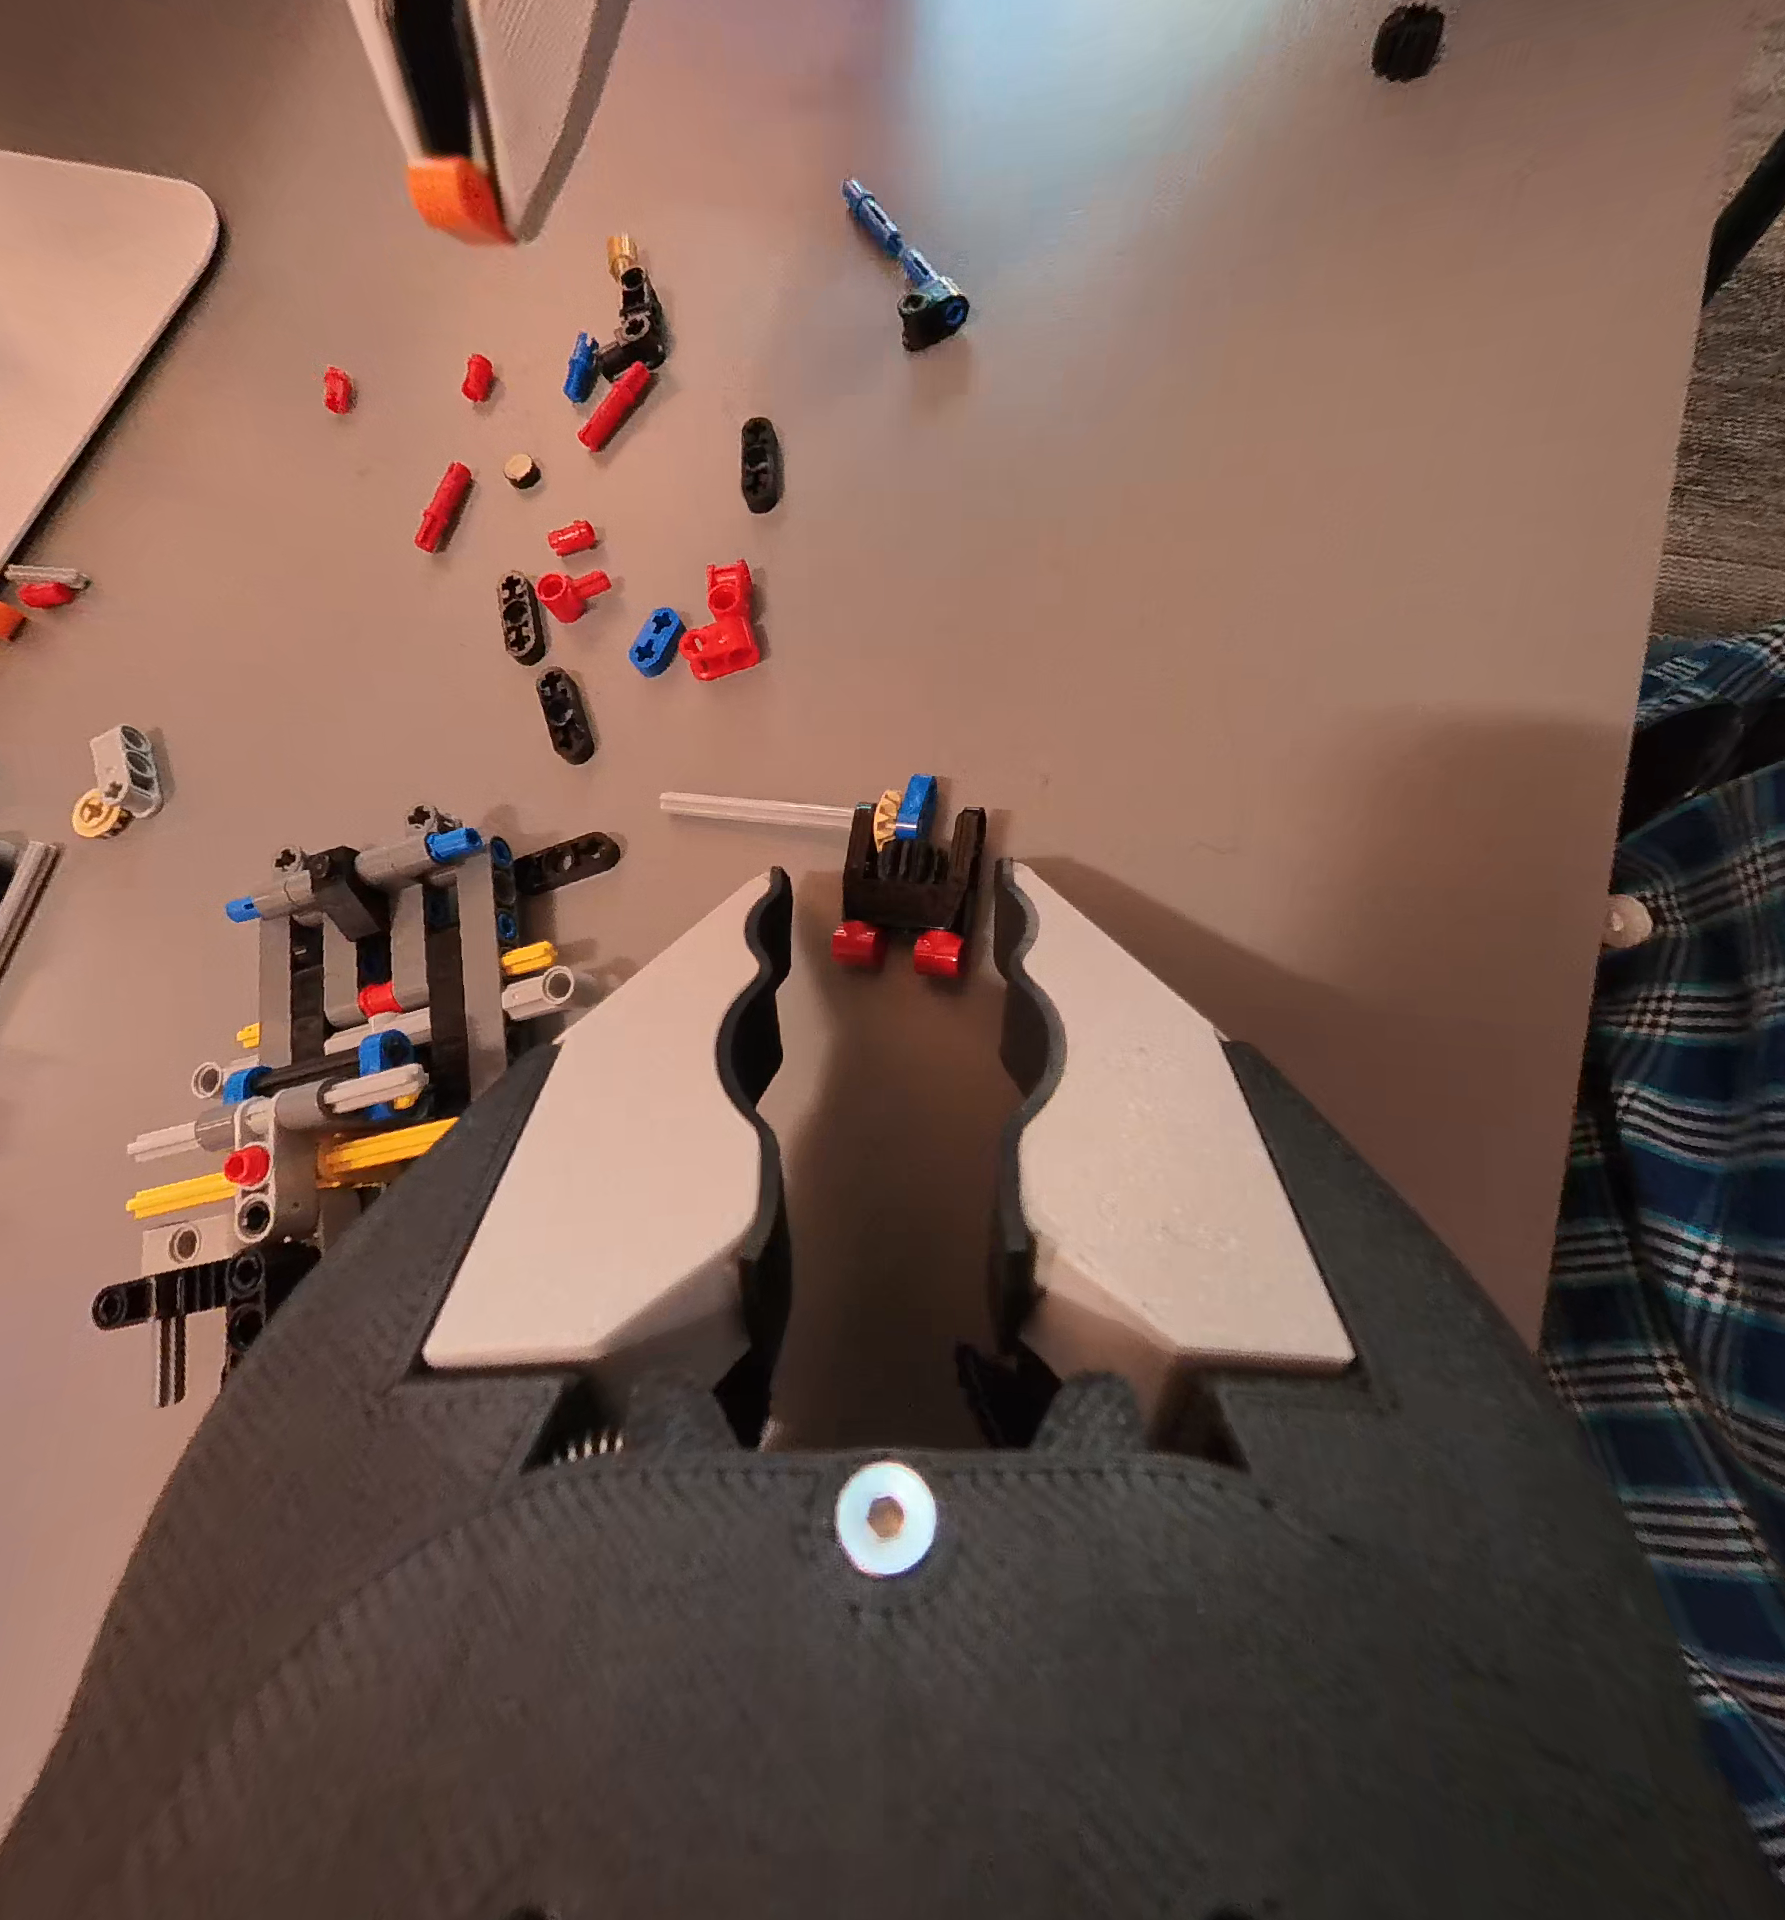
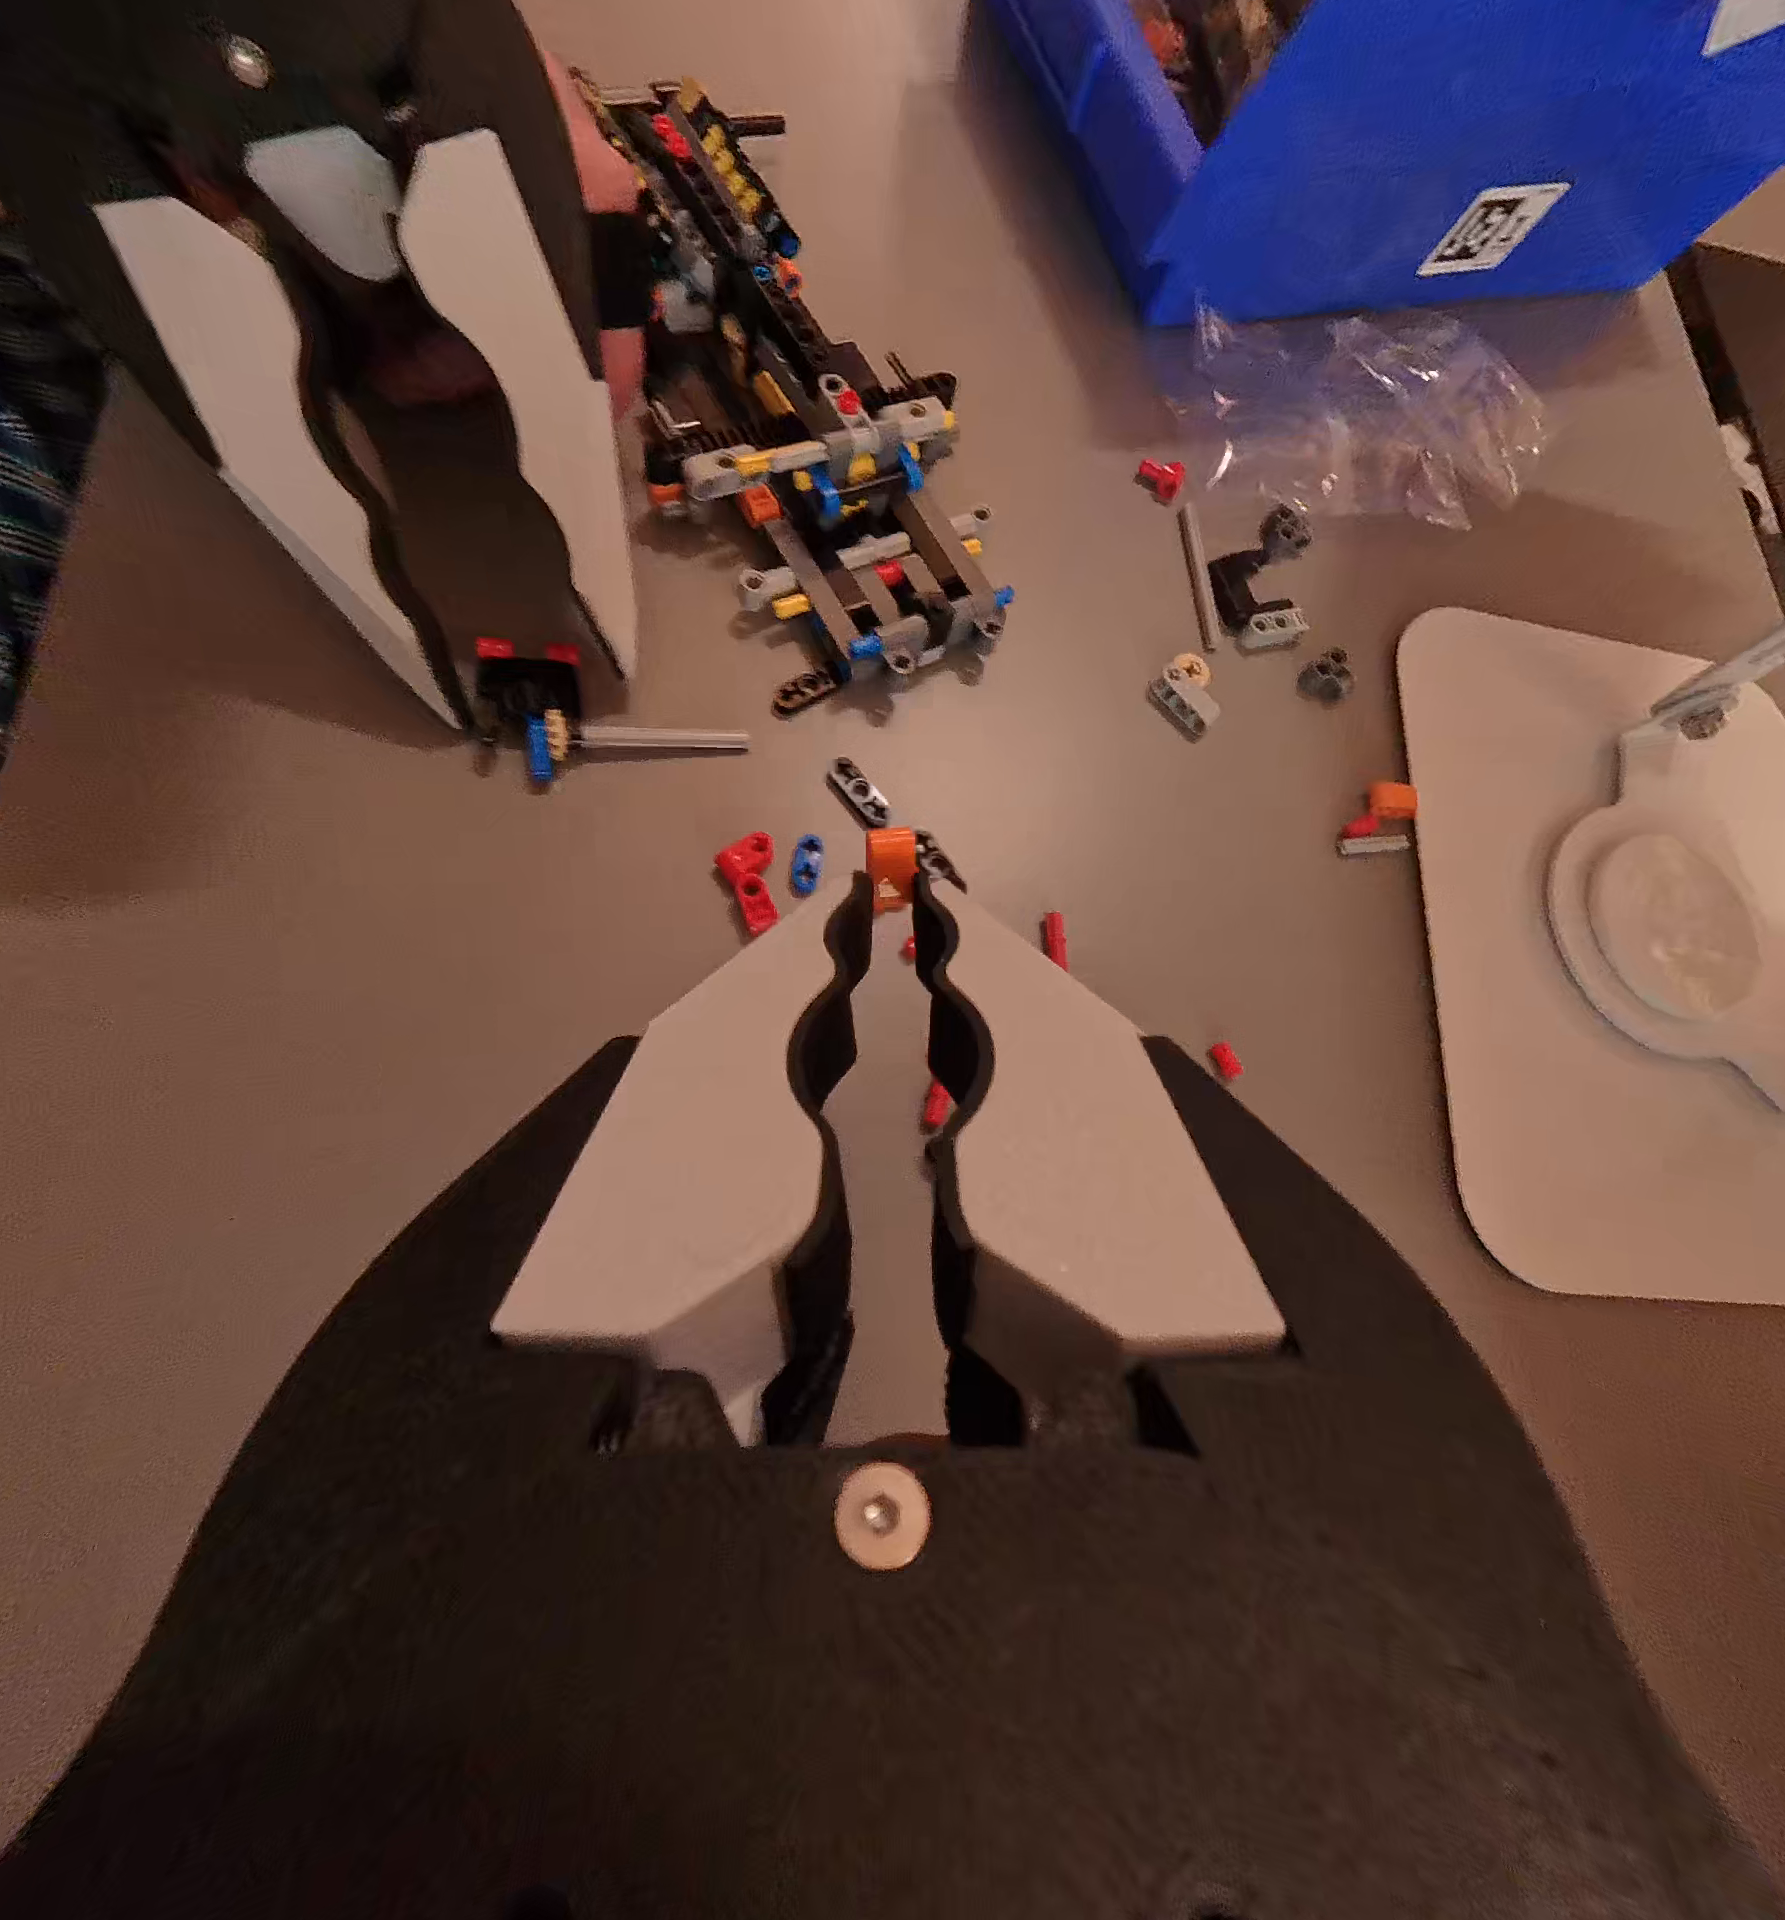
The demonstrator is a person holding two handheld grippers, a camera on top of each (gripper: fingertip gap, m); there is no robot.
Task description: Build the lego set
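My left gripper (image 1: 893,873) is open and low over the table. A small black sub-assembly (image 1: 909,894) with two red pins, a blue piece, a tan gear and a light grey axle (image 1: 753,808) lies between its fingertips, with a small gap on each side. My right gripper (image 2: 890,883) is shut on a small orange piece (image 2: 888,857) above loose parts. It also shows at the top of the left wrist view, with the orange piece (image 1: 457,197) at its tip. The left gripper (image 2: 540,691) shows at the right wrist view's upper left. The long chassis build (image 2: 815,447) lies beside it.
Loose red, blue and black pieces (image 1: 576,520) are scattered mid-table. A blue box (image 2: 1387,156) and a clear plastic bag (image 2: 1366,416) sit at the back. A white stand base (image 2: 1594,987) is on the right. A person's plaid shirt (image 1: 1719,1143) is at the table edge. Spacing between my two grippers at the tips: around 12 centimeters.
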